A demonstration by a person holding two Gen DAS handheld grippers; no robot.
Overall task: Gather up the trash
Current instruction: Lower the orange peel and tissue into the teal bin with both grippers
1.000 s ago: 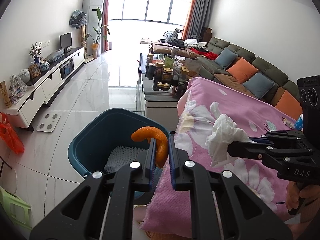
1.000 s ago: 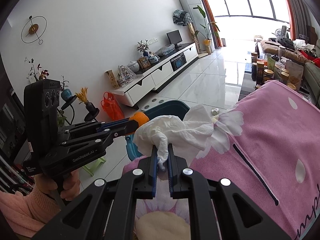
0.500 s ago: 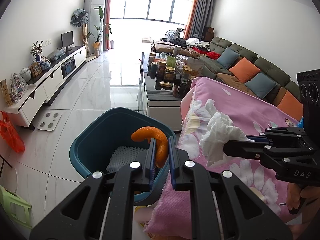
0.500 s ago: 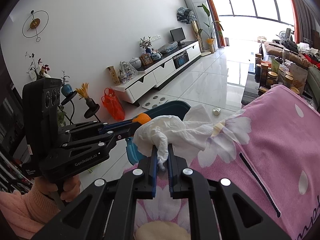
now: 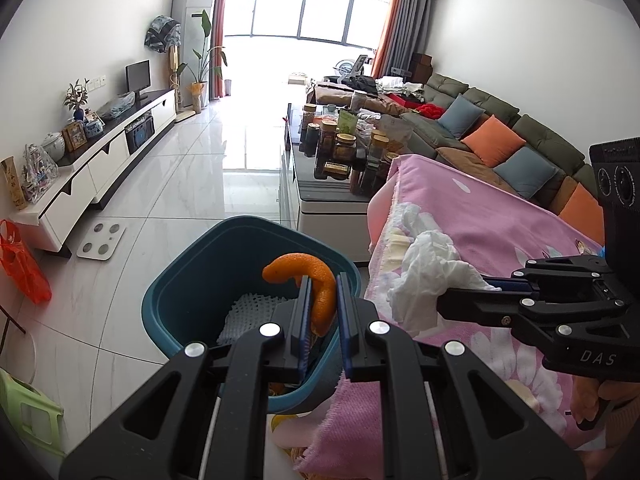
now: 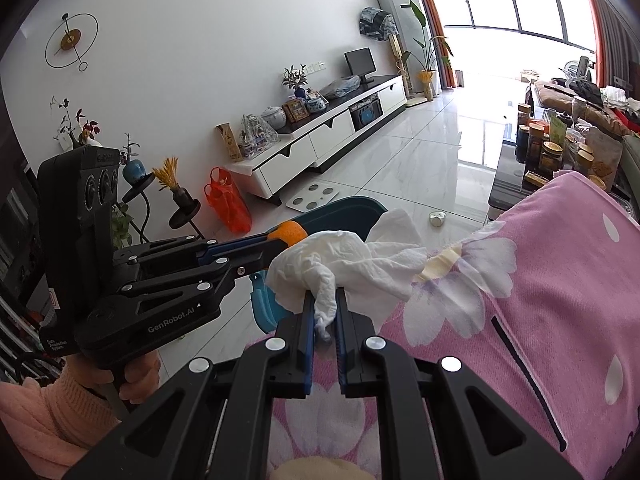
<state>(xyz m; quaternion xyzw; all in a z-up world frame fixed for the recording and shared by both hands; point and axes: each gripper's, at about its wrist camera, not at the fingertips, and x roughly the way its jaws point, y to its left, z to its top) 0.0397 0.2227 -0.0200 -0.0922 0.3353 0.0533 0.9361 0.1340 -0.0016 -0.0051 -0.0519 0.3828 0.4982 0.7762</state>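
My left gripper (image 5: 322,282) is shut on a curled orange peel (image 5: 310,280) and holds it over the open teal trash bin (image 5: 192,276) on the floor. A white mesh pad (image 5: 248,312) lies inside the bin. My right gripper (image 6: 324,300) is shut on a crumpled white tissue (image 6: 344,264) above the edge of the pink flowered blanket (image 6: 540,280). In the left wrist view the tissue (image 5: 428,272) and right gripper (image 5: 480,292) sit just right of the bin. In the right wrist view the left gripper (image 6: 280,240) with the peel (image 6: 288,232) is to the left.
A coffee table (image 5: 328,196) crowded with jars stands behind the bin. A white TV cabinet (image 5: 92,172) runs along the left wall, with a red plastic bag (image 5: 24,264) and a scale (image 5: 102,240) on the tiled floor. A sofa (image 5: 500,136) is at the right.
Both grippers have shifted slightly left toward the bin, each still holding its item. The tissue is nearer the blanket's edge and the bin.
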